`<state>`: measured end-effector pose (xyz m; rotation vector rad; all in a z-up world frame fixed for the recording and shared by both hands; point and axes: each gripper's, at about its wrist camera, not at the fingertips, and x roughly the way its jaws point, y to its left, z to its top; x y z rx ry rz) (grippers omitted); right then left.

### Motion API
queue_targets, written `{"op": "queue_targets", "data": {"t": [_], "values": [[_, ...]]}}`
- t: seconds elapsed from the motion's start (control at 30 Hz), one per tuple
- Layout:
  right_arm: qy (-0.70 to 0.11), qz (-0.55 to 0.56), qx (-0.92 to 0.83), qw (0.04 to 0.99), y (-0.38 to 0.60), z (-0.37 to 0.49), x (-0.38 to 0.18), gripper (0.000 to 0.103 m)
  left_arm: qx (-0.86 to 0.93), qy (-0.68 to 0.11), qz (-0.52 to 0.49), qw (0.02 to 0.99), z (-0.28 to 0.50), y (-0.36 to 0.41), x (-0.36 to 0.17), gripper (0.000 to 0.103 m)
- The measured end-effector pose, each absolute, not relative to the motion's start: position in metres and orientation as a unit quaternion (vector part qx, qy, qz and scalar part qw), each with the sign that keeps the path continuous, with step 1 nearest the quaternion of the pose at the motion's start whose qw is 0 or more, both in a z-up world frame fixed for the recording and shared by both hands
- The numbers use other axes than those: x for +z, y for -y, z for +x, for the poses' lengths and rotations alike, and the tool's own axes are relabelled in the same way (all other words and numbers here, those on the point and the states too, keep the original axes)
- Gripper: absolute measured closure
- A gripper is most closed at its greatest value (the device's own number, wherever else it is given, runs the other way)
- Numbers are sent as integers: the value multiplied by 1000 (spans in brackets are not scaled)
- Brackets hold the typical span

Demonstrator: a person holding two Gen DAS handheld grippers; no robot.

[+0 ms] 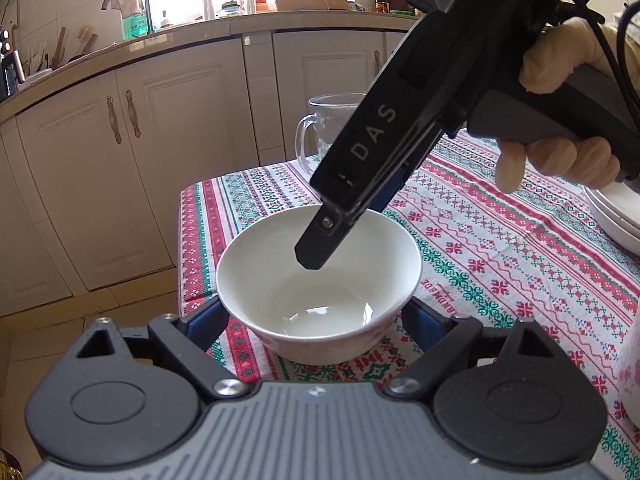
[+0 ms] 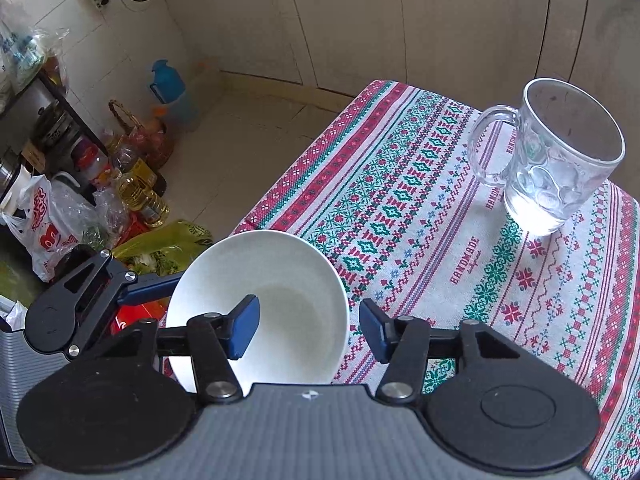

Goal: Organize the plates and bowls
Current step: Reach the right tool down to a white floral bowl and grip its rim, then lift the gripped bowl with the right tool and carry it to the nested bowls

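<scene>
A white bowl [image 1: 320, 280] stands on the patterned tablecloth [image 1: 500, 240] near the table's left edge. My left gripper [image 1: 316, 320] is open, its blue fingers [image 1: 208, 320] on either side of the bowl's base. My right gripper [image 2: 306, 328] is open and straddles the bowl's [image 2: 280, 280] rim: one finger [image 2: 242, 330] is inside the bowl, the other [image 2: 374, 332] outside it. In the left wrist view it comes down from the upper right, with its tip [image 1: 316, 248] in the bowl. White plates [image 1: 616, 216] are stacked at the right edge.
A clear glass mug [image 2: 556, 156] stands at the table's far end. Kitchen cabinets [image 1: 120, 140] lie beyond the table. Oil bottles and bags [image 2: 132, 188] sit on the floor to the left of the table. A pale pink-patterned object [image 1: 632, 360] shows at the right edge.
</scene>
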<state>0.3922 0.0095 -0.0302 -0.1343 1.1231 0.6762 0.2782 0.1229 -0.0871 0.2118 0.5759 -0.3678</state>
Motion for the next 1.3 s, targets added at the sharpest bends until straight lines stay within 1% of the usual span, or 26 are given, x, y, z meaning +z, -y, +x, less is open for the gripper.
{"op": "queue_targets", "data": {"t": [0.1, 0.2, 0.47, 0.63, 1.3], "values": [[-521, -60, 323, 788, -11, 391, -30, 43, -181, -282, 101, 937, 279, -123, -87, 11], [-520, -62, 326, 787, -12, 391, -31, 46, -181, -283, 102, 936, 279, -123, -87, 11], [-517, -70, 329, 787, -13, 384, -28, 46, -185, -291, 101, 933, 274, -122, -84, 11], [-514, -76, 333, 787, -8, 371, -21, 46, -189, -291, 104, 932, 260, -117, -72, 11], [-461, -80, 339, 816, 55, 267, 41, 45, -231, -287, 113, 923, 184, -70, -14, 11]]}}
